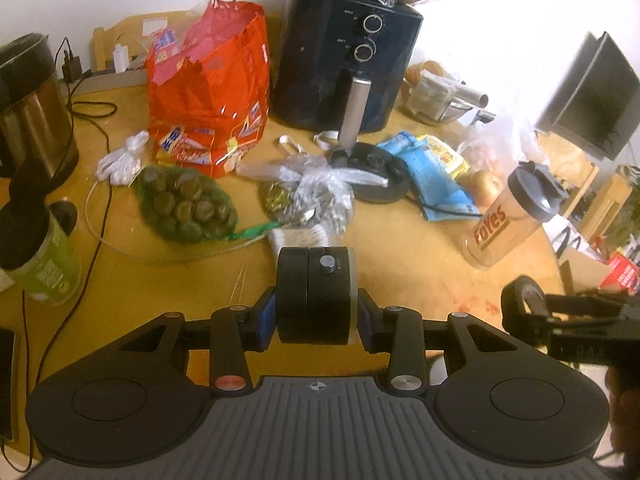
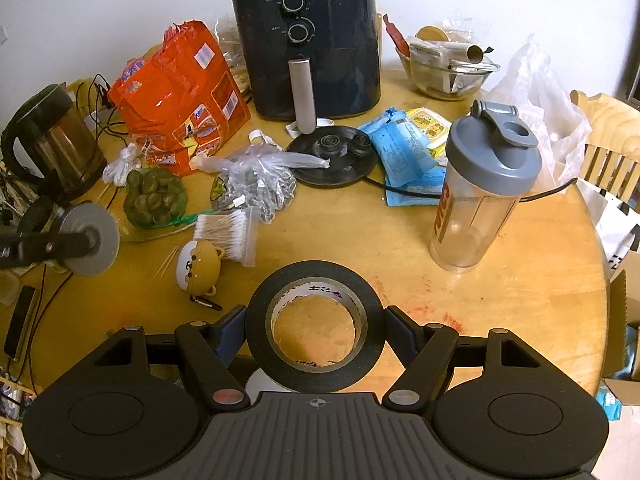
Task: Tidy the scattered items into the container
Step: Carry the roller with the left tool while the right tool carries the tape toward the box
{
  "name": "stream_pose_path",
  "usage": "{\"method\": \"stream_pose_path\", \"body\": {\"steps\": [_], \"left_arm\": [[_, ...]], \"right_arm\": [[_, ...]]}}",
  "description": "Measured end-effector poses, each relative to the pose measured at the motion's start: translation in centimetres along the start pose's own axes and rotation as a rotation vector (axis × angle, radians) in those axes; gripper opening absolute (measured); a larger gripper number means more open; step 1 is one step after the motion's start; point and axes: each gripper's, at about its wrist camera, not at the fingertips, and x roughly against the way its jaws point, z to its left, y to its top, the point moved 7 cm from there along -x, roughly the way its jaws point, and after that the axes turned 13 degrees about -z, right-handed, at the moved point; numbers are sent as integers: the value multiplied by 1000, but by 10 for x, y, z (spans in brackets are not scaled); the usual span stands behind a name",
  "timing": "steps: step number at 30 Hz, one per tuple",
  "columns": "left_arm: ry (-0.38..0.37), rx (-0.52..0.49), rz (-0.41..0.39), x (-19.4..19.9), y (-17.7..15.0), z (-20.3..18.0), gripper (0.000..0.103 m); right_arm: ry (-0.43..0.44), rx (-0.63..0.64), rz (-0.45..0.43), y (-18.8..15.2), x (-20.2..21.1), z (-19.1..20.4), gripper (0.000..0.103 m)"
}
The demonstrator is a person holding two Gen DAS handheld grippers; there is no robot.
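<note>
Both tongs are loaded above the counter [image 2: 520, 300]: left tongs [image 1: 316, 316] clamp a round black device with a switch [image 1: 314, 300], right tongs [image 2: 316, 320] grip a black tape roll [image 2: 316, 324], each in front of the air fryer [image 2: 308, 40].

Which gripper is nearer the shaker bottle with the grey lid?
Right. The right gripper, shut on the black tape roll, sits just short of the shaker bottle. The left gripper, clamping a black disc-shaped device, is farther, over by the kettle.
</note>
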Motion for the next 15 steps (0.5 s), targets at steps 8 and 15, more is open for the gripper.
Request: {"method": "stream_pose_path", "body": {"steps": [8,15], "left_arm": [[-10,31,44,11,-24,3,39],[-33,5,111,18,-49,-6,39]], "right_arm": [[31,33,33,-8,1,13,75],[57,56,64,-16,1,23,75]]}}
